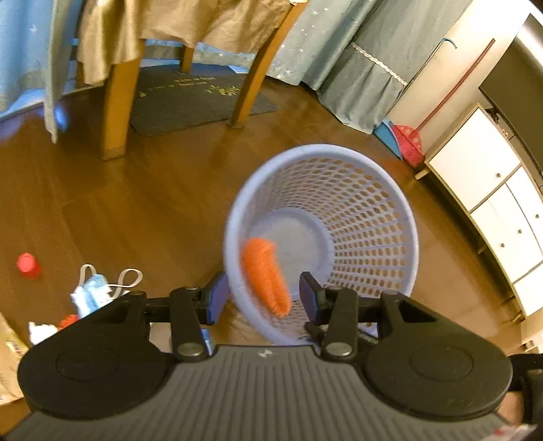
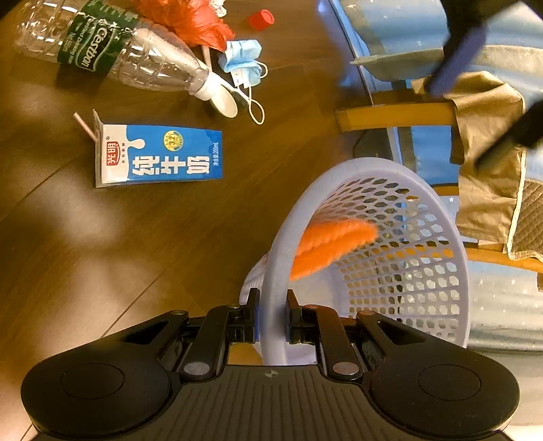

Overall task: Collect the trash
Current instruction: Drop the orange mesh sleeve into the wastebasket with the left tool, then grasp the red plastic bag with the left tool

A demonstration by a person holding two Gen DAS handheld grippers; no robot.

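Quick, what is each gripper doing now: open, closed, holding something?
Left gripper: open, jaws clear of the orange fuzzy item at the basket.
Right gripper: closed on the basket rim.

Brown wood-plank floor point(image 1: 169, 203), glossy, with warm light pooled in soft patches. Far left, wooden chair legs point(image 1: 115, 101) standing on the planks, a tan cloth point(image 1: 190, 23) draped over the seat above. Dark mat point(image 1: 190, 98) with pale lettering spread under and behind the legs. Behind that, blue-green curtains point(image 1: 346, 68) sprinkled with small stars, hanging to the floor. Far right, a red broom point(image 1: 412, 142) and blue dustpan point(image 1: 387, 134) propped in the corner against a pale wall point(image 1: 451, 44). Along the right, a white cabinet point(image 1: 492, 190) with small round knobs and a light wood frame, on short legs.
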